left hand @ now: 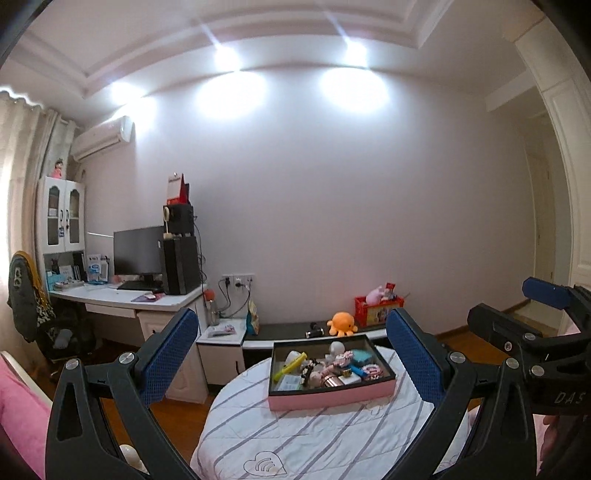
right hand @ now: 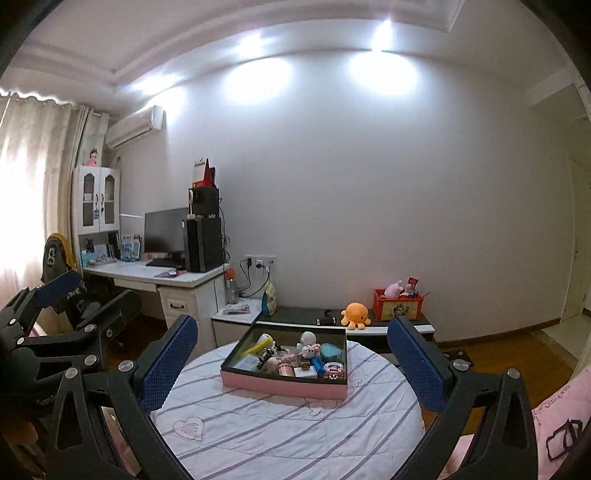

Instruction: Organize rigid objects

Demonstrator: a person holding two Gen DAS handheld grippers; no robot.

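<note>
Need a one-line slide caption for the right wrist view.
Right gripper open, facing a pink tray of small items on a striped round table.

A plain white wall [right hand: 369,192] fills the frame's centre, lit by bright ceiling spotlights [right hand: 384,27] above; at left hang cream curtains [right hand: 33,177], a white wall air conditioner [right hand: 135,125], a white desk [right hand: 155,277], with brown wooden floor [right hand: 498,350] lower right

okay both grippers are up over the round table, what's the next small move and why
Probably bring the right gripper forward and down toward the pink box. Both grippers, left gripper included, are open, empty and short of it, and the small items sit jumbled inside.
</note>
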